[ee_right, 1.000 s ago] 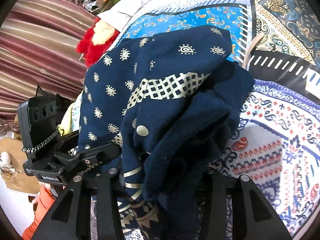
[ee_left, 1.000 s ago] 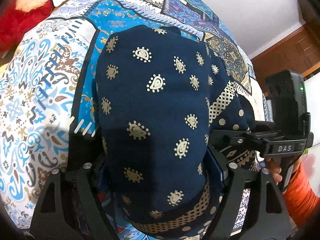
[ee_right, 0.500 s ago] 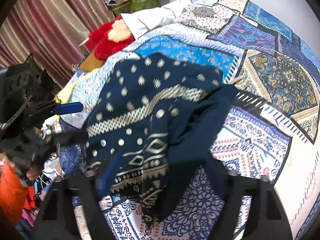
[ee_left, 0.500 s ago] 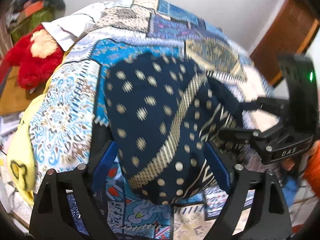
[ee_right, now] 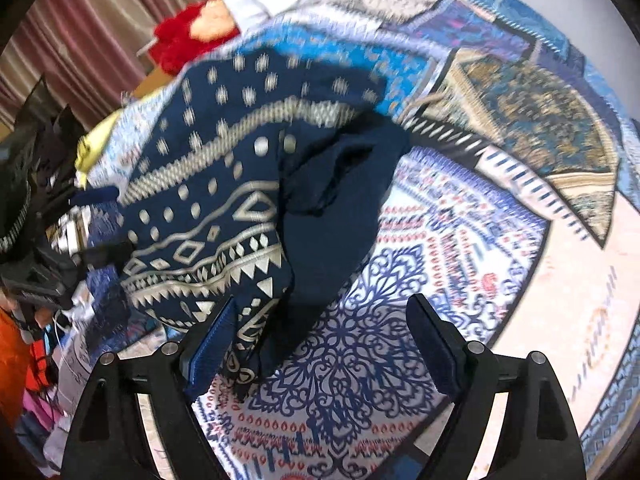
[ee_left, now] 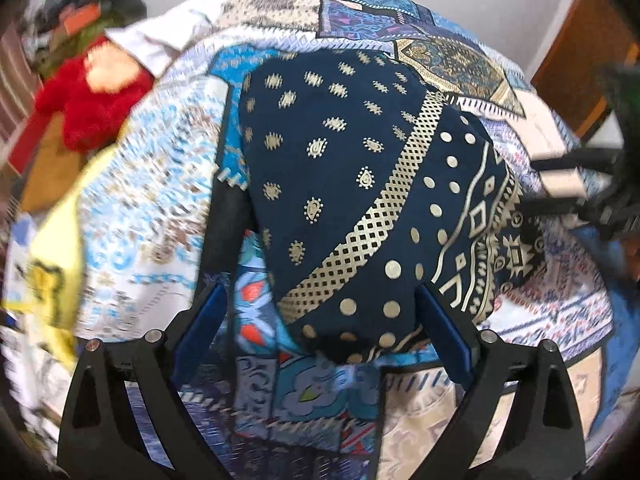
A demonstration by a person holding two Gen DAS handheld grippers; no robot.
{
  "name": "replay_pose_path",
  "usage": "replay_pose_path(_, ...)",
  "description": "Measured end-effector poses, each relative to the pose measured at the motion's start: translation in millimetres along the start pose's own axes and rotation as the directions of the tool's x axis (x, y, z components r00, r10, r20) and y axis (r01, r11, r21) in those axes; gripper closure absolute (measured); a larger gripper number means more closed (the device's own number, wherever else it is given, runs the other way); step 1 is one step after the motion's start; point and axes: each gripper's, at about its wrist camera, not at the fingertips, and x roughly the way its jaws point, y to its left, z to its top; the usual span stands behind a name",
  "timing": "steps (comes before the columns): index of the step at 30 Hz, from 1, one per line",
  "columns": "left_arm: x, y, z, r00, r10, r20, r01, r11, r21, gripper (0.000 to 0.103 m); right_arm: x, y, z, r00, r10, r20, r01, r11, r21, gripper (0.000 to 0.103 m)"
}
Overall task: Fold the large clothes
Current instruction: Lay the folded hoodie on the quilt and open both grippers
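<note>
I see 1 navy garment (ee_left: 340,184), printed with cream paisley dots, a checkered band and geometric borders, lying folded in a rounded heap on the patchwork bedspread (ee_left: 160,200) of a bed. From the left wrist view its near edge sags between the fingers of my left tool (ee_left: 320,320), but the blue pads (ee_left: 444,336) stand clear of the cloth on both sides; those jaws are opening, with the garment's hem in the gap and nothing pinched. In the right wrist view the same garment (ee_right: 224,208) sits to the left, its plain dark inner layer (ee_right: 340,208) bunched toward the middle. A loose corner hangs beside the left finger of my right tool (ee_right: 320,332); whether it brushes that pad I cannot tell. The right tool is released, jaws wide, with only bedspread (ee_right: 400,360) showing across most of the gap.

Farther out, 1 red plush toy (ee_left: 88,96) lies at the far left edge of the bed, just beside a white cloth (ee_left: 172,40). A yellow cloth (ee_left: 44,272) hangs at the near left. Striped curtains (ee_right: 80,32) hang on the far left, and a brown wooden panel (ee_left: 580,40) stands at the far right. I see no containers holding anything.
</note>
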Motion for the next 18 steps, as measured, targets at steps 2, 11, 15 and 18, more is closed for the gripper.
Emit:
replay_pose_path(2,-9,-5,4,0.999,0.029,0.021,-0.03,0.999,0.024,0.008,-18,0,1,0.997,0.037,0.063,-0.039,0.999,0.026,0.019)
replay_pose_path(11,5,17,80,0.985,0.14,0.104,-0.131,0.988,-0.083,0.006,8,10,59,0.99,0.041,0.138,-0.057,0.992,0.112,0.019)
replay_pose_path(15,37,33,97,0.975,0.21,0.067,-0.202,0.973,-0.114,0.006,46,-7,68,0.998,0.045,0.047,-0.052,0.985,0.167,0.019)
replay_pose_path(18,36,36,96,0.984,0.169,0.064,-0.155,0.972,-0.175,0.006,44,-17,63,0.997,0.049,0.053,-0.058,0.978,0.199,0.019)
